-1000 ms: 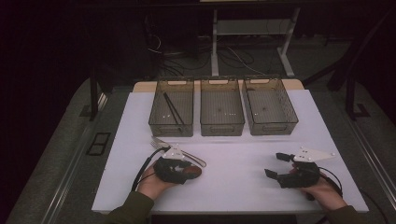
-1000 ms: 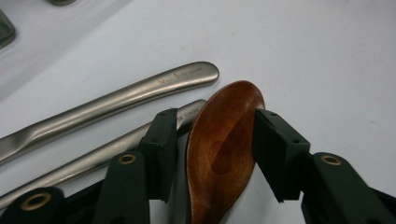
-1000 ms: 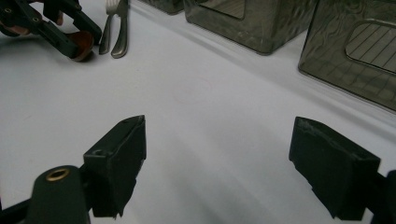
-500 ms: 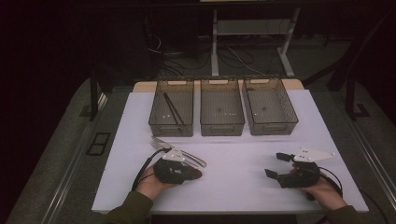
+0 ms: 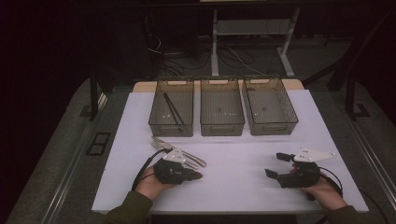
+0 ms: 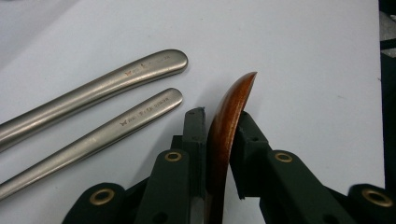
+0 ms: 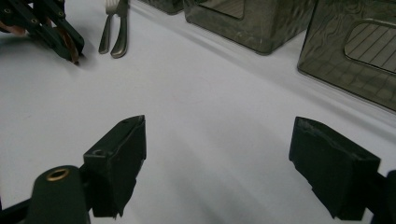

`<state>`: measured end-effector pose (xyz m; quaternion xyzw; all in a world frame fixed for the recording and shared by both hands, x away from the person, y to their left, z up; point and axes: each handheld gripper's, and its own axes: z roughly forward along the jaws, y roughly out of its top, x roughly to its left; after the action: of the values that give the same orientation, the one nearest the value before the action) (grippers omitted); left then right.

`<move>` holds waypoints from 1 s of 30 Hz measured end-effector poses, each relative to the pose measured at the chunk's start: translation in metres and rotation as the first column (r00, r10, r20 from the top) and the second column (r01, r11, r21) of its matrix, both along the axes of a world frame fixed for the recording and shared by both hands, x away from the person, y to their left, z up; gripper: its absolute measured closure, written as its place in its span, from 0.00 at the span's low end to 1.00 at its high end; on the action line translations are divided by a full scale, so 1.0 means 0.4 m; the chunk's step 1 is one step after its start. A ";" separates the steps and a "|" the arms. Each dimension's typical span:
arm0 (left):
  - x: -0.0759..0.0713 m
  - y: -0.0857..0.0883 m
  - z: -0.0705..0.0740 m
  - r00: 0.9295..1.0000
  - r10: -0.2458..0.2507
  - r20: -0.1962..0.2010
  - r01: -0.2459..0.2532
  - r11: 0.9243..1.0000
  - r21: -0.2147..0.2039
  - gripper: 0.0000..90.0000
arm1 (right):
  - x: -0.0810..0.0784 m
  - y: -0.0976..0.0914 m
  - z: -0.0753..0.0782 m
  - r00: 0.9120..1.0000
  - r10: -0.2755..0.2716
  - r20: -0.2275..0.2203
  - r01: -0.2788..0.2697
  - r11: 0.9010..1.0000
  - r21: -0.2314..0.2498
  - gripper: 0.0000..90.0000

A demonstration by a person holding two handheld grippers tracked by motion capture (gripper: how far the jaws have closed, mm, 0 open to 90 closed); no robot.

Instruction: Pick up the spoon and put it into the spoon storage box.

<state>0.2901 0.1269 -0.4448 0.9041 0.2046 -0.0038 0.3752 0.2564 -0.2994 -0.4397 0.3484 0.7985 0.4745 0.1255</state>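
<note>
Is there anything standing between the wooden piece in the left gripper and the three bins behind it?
The left gripper has just been closing on the wooden piece. Two metal utensils lie on the white mat between it and the bins, so lifting over them looks safest.

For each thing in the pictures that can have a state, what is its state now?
Left tongs: just been closing, shut on the wooden piece.
Wooden piece: held on edge between the pads.
Right tongs: open, nothing between them.
Two metal utensils: lying flat on the white sheet, untouched.
Left bin: holds a dark, long utensil.
Middle bin: looks empty.
Right bin: looks empty.
</note>
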 end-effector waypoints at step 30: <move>0.001 0.005 0.035 1.000 0.013 0.028 -0.012 1.000 -0.014 0.89 | -0.011 0.042 -0.012 1.000 0.028 0.001 -0.028 0.999 -0.033 0.00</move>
<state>0.2906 0.1290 -0.4308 0.9000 0.2050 0.0098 0.3845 0.2519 -0.2826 -0.4444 0.3346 0.8109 0.4634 0.1252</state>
